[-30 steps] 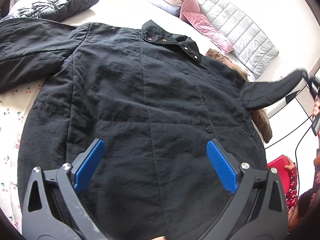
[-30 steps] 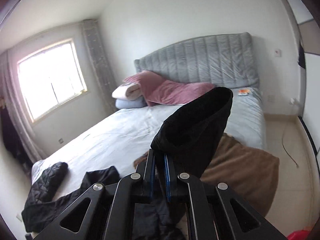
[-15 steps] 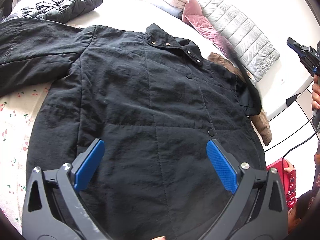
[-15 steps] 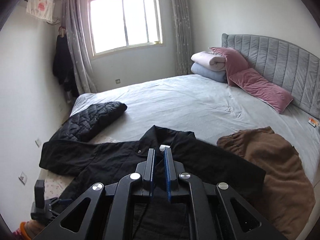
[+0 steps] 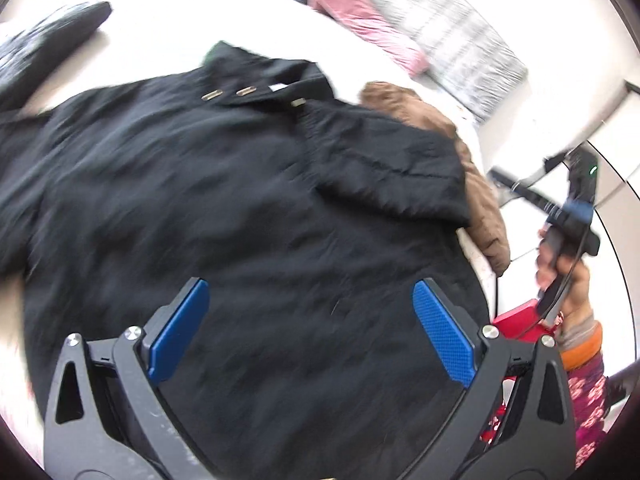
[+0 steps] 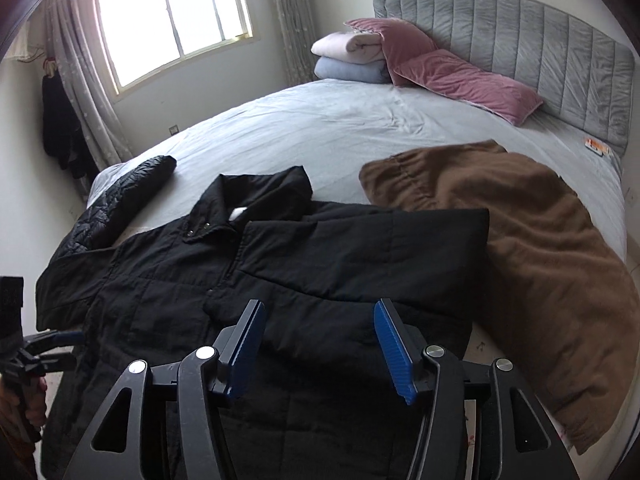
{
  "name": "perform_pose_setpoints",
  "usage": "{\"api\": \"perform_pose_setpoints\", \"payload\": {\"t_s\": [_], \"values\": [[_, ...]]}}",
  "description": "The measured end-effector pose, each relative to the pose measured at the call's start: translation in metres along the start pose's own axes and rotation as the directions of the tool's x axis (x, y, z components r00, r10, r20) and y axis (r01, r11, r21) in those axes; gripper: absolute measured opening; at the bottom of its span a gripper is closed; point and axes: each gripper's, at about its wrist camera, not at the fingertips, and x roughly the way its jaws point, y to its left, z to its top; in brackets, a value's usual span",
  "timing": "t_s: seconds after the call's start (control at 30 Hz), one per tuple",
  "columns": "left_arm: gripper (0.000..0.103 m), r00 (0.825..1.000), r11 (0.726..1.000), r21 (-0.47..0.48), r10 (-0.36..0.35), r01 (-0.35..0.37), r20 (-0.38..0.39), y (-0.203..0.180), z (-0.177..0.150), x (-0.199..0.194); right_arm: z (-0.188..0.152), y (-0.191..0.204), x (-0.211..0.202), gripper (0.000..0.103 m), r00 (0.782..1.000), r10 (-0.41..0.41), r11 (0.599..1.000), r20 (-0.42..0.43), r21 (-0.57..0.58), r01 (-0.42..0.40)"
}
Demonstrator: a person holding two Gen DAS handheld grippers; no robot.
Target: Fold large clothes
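Note:
A large black jacket lies front up on the bed, collar toward the far side. Its right sleeve is folded across the chest; it also shows in the right wrist view. My left gripper is open and empty, hovering over the jacket's lower part. My right gripper is open and empty above the jacket near its hem. The right gripper also shows at the right edge of the left wrist view, off the bed. The left wrist view is blurred.
A brown garment lies on the bed right of the jacket, partly under the folded sleeve. A black quilted jacket lies at the far left. Pink pillows and folded blankets sit by the grey headboard.
The right gripper let go of the sleeve, which now lies folded across the jacket's chest, and it has opened and pulled back. The left gripper stays open and its view has shifted.

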Motion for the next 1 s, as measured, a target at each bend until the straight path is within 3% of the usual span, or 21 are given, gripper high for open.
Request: {"api": "perform_pose_setpoints", "payload": {"t_s": [0.07,0.13,0.27,0.33,0.4,0.47,0.5,0.53,0.6,0.67,0.7,0.77,0.8,0.83,0.93,1.0], "values": [[0.095,0.999,0.999,-0.023,-0.048,0.047,-0.024,-0.001,0.024,0.034,-0.008,-0.017,0.012,0.058,1.000,0.001,0.999,-0.016,0.040,-0.001],[0.079,0.992,0.992,-0.085,-0.098,0.092,-0.075,0.005,0.044,0.072,-0.016,-0.032,0.020,0.058,0.999,0.011,0.998,-0.031,0.064,-0.009],[0.076,0.975,0.967,-0.222,-0.164,0.128,-0.152,0.012,0.066,0.133,-0.025,-0.054,0.028,0.058,0.999,0.014,0.997,-0.052,0.082,-0.009],[0.076,0.968,0.949,-0.274,-0.204,0.158,-0.148,0.014,0.071,0.152,-0.028,-0.064,0.030,0.058,0.999,0.005,0.995,-0.054,0.096,0.000],[0.070,0.973,0.945,-0.293,-0.188,0.142,-0.134,0.012,0.077,0.165,-0.031,-0.075,0.031,0.058,0.999,-0.002,0.993,-0.052,0.120,0.008],[0.047,0.986,0.961,-0.266,-0.115,0.079,-0.124,0.006,0.082,0.170,-0.033,-0.085,0.030,0.058,0.999,-0.012,0.988,-0.045,0.153,0.019],[0.015,0.990,0.970,-0.240,-0.075,0.046,-0.116,0.002,0.084,0.168,-0.034,-0.090,0.029,0.058,0.999,-0.018,0.985,-0.040,0.171,0.025],[0.014,0.994,0.976,-0.214,-0.061,0.042,-0.086,-0.004,0.085,0.161,-0.035,-0.094,0.028,0.058,0.999,-0.022,0.981,-0.034,0.190,0.028],[0.013,0.996,0.988,-0.143,-0.046,0.056,0.071,-0.021,0.082,0.126,-0.035,-0.105,0.025,0.058,1.000,-0.025,0.972,-0.018,0.234,0.028],[0.013,0.971,0.995,-0.094,-0.002,0.025,0.237,-0.034,0.067,0.088,-0.034,-0.114,0.024,0.059,1.000,-0.027,0.963,-0.003,0.270,0.027],[0.015,0.957,0.995,-0.092,0.056,-0.031,0.286,-0.039,0.056,0.073,-0.033,-0.118,0.026,0.060,1.000,-0.029,0.959,0.000,0.283,0.028],[0.032,0.948,0.985,-0.076,0.172,-0.157,0.269,-0.044,0.039,0.065,-0.029,-0.124,0.032,0.060,1.000,-0.028,0.952,-0.002,0.303,0.027],[0.051,0.951,0.978,-0.048,0.208,-0.202,0.230,-0.044,0.033,0.068,-0.025,-0.127,0.036,0.060,1.000,-0.023,0.949,-0.002,0.313,0.022],[0.062,0.951,0.972,-0.018,0.231,-0.233,0.207,-0.044,0.030,0.071,-0.022,-0.130,0.041,0.060,1.000,-0.014,0.947,0.000,0.322,0.013],[0.062,0.922,0.948,0.014,0.305,-0.317,0.238,-0.038,0.029,0.069,-0.008,-0.138,0.059,0.060,0.999,0.033,0.932,0.007,0.362,-0.033],[0.062,0.929,0.958,0.003,0.276,-0.285,0.245,-0.033,0.037,0.071,0.002,-0.143,0.074,0.060,0.999,0.053,0.919,0.008,0.391,-0.052]]}}
